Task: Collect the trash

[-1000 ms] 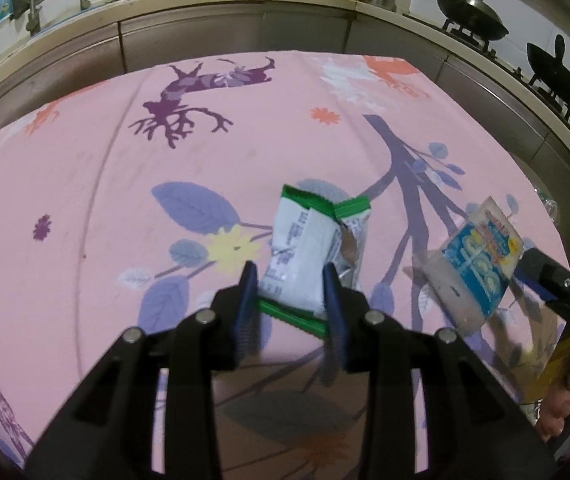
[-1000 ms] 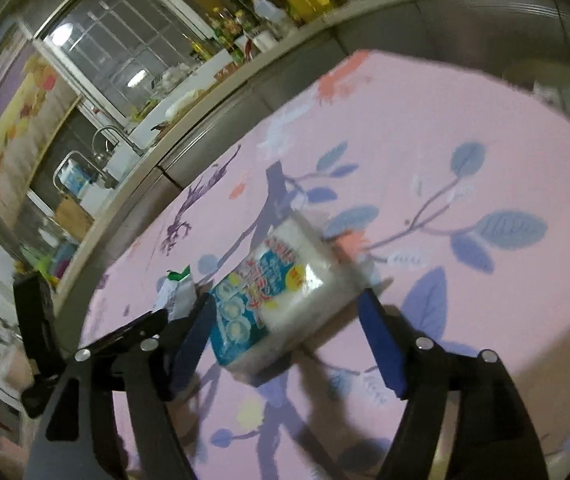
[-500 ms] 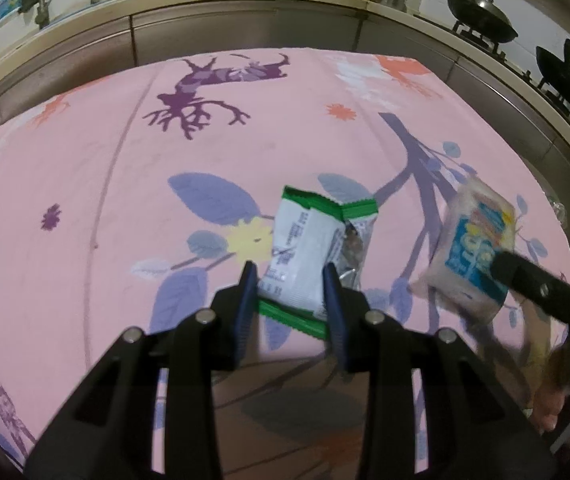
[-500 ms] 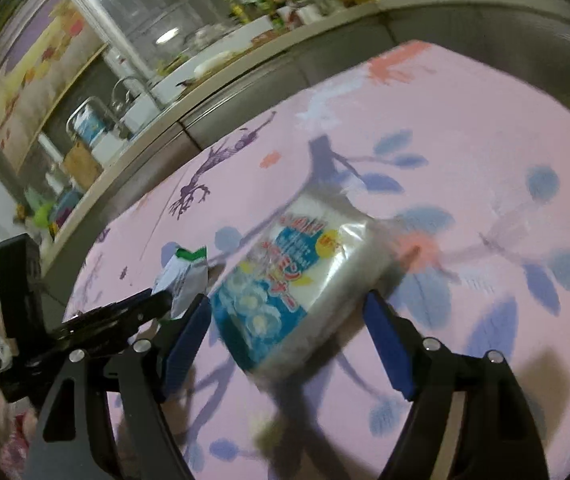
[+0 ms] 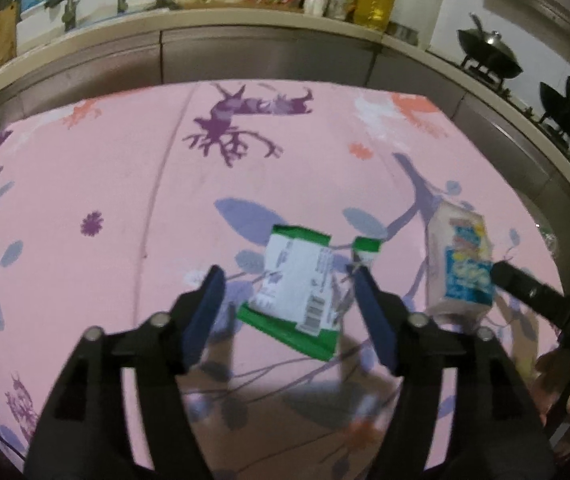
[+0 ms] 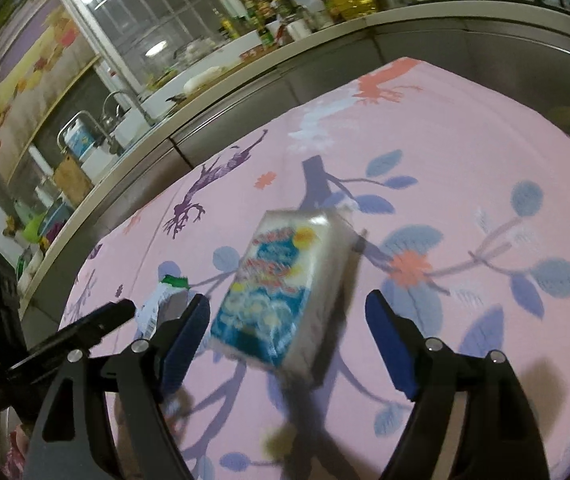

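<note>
Tablecloth, pink with purple leaf print, fills both views. My left gripper gapes wide around a flat, crinkly green-and-white wrapper at lower centre. My right gripper is spread, gripping nothing; glossy blue-and-white tissue pack sits between its fingers. Steel counter runs across the top; black woks upper right.

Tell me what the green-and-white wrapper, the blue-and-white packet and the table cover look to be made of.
Green-and-white wrapper: thin printed plastic film, probably; it creases and carries a barcode.
Blue-and-white packet: glossy clear plastic wrap over a soft white block, likely tissues; highlights show on its top edge.
Table cover: matte pink sheet with printed leaves and trees; cloth or vinyl, unclear.
</note>
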The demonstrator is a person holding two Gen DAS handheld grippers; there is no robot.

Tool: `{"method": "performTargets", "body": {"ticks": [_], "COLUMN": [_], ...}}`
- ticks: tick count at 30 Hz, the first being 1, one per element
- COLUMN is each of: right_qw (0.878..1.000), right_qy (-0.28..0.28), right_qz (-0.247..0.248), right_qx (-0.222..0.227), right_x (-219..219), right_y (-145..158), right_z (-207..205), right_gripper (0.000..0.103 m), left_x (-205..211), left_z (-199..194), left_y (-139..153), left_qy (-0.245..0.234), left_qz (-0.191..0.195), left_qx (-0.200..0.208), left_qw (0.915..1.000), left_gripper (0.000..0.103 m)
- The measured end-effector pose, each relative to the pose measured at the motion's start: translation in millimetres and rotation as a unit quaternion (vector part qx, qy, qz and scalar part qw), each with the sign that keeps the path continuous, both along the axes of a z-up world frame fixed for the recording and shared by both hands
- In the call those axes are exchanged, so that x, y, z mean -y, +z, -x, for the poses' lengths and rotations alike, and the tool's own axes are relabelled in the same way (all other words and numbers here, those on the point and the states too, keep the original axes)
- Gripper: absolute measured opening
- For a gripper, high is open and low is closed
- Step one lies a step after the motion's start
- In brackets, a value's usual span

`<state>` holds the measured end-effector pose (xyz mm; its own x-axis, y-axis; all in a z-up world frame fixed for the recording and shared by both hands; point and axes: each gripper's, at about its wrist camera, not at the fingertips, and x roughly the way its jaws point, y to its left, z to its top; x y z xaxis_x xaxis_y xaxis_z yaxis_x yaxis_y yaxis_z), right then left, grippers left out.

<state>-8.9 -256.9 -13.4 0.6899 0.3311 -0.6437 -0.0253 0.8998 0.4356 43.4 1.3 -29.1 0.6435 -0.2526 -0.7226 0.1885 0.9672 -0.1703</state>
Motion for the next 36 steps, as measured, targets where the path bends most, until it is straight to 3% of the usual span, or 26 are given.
{"method": "performTargets", "body": {"ticks": [2, 7, 12, 18, 30, 33, 36], "right_qw": [1.0, 1.0, 0.998, 0.995, 0.985, 0.984, 0.986], "right_qy": [-0.002, 0.015, 0.033, 0.019, 0.024, 0.034, 0.04], "right_qz": [0.004, 0.02, 0.049, 0.092, 0.17, 0.173, 0.163], "right_qx": [0.0, -0.01, -0.011, -0.02, -0.008, -0.006, -0.011], "right_x": [0, -15, -34, -48, -56, -57, -58], "right_y": [-1, -7, -8, -15, -22, -23, -23], "right_z": [3, 2, -4, -16, -12, -14, -17], "right_gripper": [0.079, 0.079, 0.08, 0.08, 0.08, 0.086, 0.093], "left_x": [6, 20, 25, 15, 11, 12, 8], "left_z": [0, -5, -6, -16, -19, -20, -22], "left_y": [0, -15, -27, -38, -41, -40, -42], "left_qy": [-0.011, -0.032, -0.038, -0.009, 0.015, 0.015, 0.019], "left_qz": [-0.006, -0.02, -0.036, -0.057, -0.088, -0.088, -0.085], "left_qx": [0.003, -0.02, -0.027, -0.033, -0.007, -0.011, -0.017], "left_qw": [0.9999, 0.9991, 0.9983, 0.9978, 0.996, 0.9959, 0.9961], "left_gripper": [0.076, 0.081, 0.081, 0.081, 0.079, 0.079, 0.088]}}
